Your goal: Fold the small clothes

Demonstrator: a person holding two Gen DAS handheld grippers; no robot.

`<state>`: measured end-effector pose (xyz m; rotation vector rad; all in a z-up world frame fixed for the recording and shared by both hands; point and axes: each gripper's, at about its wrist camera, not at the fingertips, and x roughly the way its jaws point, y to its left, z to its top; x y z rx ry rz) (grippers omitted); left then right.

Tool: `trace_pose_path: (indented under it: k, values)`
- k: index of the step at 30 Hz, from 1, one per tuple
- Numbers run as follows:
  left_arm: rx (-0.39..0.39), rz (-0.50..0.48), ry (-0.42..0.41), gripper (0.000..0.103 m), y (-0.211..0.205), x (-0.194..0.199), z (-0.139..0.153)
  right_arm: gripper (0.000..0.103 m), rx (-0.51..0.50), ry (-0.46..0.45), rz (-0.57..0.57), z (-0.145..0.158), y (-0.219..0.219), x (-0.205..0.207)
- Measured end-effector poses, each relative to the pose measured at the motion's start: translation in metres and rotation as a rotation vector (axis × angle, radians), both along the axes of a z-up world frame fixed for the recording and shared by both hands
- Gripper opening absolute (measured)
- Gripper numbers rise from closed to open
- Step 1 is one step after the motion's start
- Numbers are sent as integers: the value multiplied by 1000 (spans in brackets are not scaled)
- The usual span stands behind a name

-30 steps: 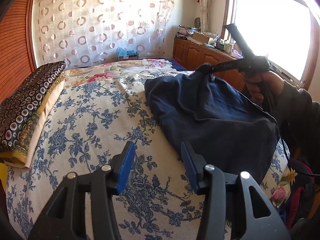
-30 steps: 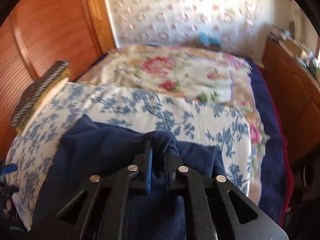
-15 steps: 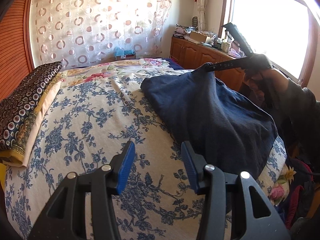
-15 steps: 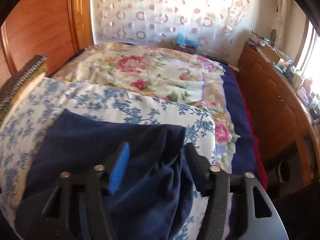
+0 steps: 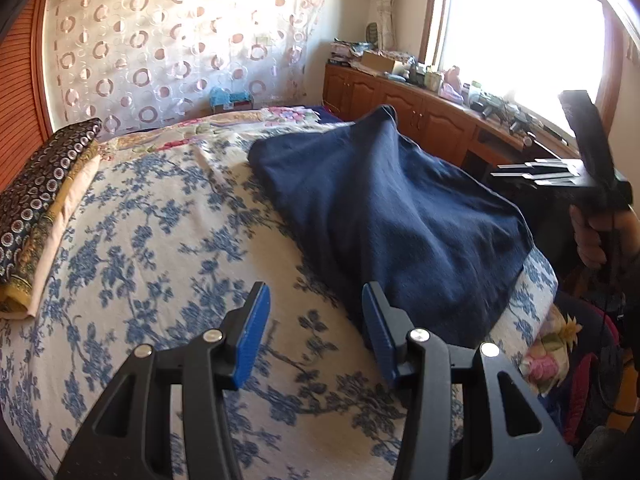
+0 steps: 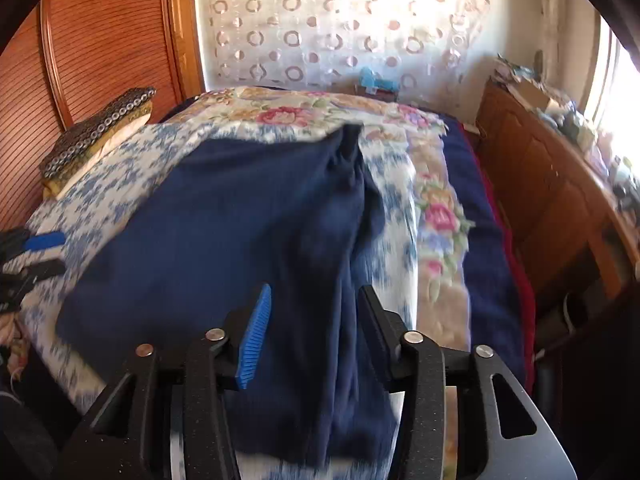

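A dark navy garment (image 5: 384, 208) lies spread on the blue-flowered bedspread (image 5: 160, 240), at the bed's right side. It also shows in the right wrist view (image 6: 240, 248), with a raised fold along its right edge. My left gripper (image 5: 316, 336) is open and empty, low over the bedspread just left of the garment's near edge. My right gripper (image 6: 312, 332) is open above the garment's near end, holding nothing. The right gripper's body shows in the left wrist view (image 5: 588, 160), held in a hand off the bed's right edge.
A folded patterned pillow stack (image 5: 44, 200) lies at the bed's left side by the wooden headboard (image 6: 92, 48). A wooden cabinet (image 5: 420, 116) with clutter runs under the window on the right. A floral quilt (image 6: 320, 116) covers the far end.
My right gripper opened and let go of the garment's corner, then drew back off the bed's right side. The garment dropped flat onto the bedspread. My left gripper stayed open and barely moved.
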<state>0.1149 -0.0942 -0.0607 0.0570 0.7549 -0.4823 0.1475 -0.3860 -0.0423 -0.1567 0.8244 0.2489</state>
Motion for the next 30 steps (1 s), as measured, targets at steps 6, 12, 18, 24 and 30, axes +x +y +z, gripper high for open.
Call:
trace_pose_path:
  k: [6, 12, 18, 24, 30]
  values:
    - [12, -24, 17, 47, -10, -13, -3, 34, 58, 29, -29, -13, -17, -32]
    - [32, -23, 11, 47, -8, -21, 1, 18, 49, 75, -13, -26, -13, -42]
    - [22, -17, 17, 47, -4, -21, 2, 1, 65, -27, -5, -2, -16, -62]
    - [15, -32, 33, 47, -9, -23, -3, 1, 70, -48, -80, 4, -42, -69]
    - [10, -70, 58, 47, -20, -24, -12, 1, 68, -19, -107, -13, -41, -55]
